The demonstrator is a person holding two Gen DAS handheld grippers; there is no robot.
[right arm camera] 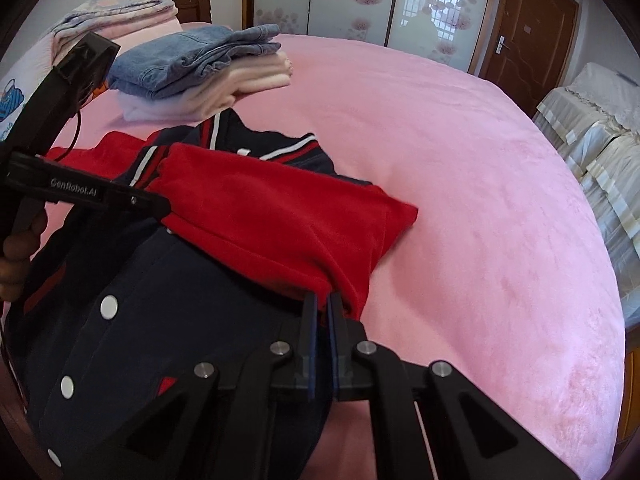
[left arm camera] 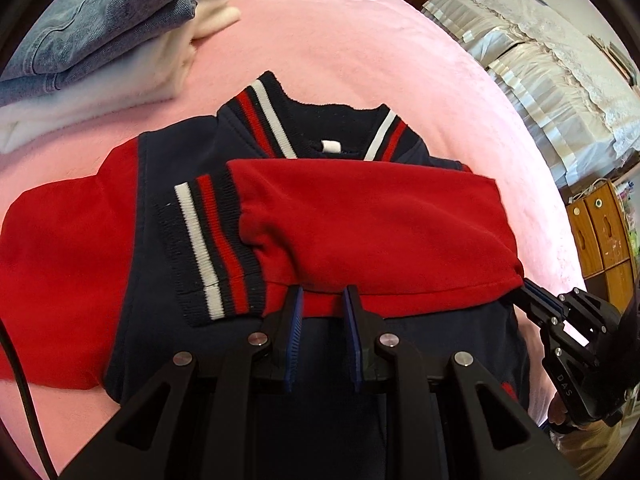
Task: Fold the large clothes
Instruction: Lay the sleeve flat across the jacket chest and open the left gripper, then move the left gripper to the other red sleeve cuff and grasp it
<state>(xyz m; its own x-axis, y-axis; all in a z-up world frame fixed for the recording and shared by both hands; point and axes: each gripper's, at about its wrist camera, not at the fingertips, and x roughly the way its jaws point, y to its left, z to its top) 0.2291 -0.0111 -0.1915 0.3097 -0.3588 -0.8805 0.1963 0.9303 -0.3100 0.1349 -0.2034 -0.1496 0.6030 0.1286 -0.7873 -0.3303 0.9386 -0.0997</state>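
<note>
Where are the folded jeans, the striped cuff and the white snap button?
Folded jeans (right arm camera: 192, 56), right wrist view, top fold.
Striped cuff (left arm camera: 212, 248), left wrist view, its ribbed middle.
White snap button (right arm camera: 109, 307), right wrist view, its centre.

Both grippers, left (left arm camera: 322, 294) and right (right arm camera: 322, 300), are showing black frames, silver screws and blue pads (left arm camera: 295, 320). White "GenRobot.AI" lettering is showing along the left one. A black cable (left arm camera: 24, 392) is trailing from it.

Readable marks you have in view: "GenRobot.AI", white lettering on the black body of the left hand-held gripper (right arm camera: 168, 206); "DAS", vertical, on the right hand-held gripper (left arm camera: 524, 290), near right.
</note>
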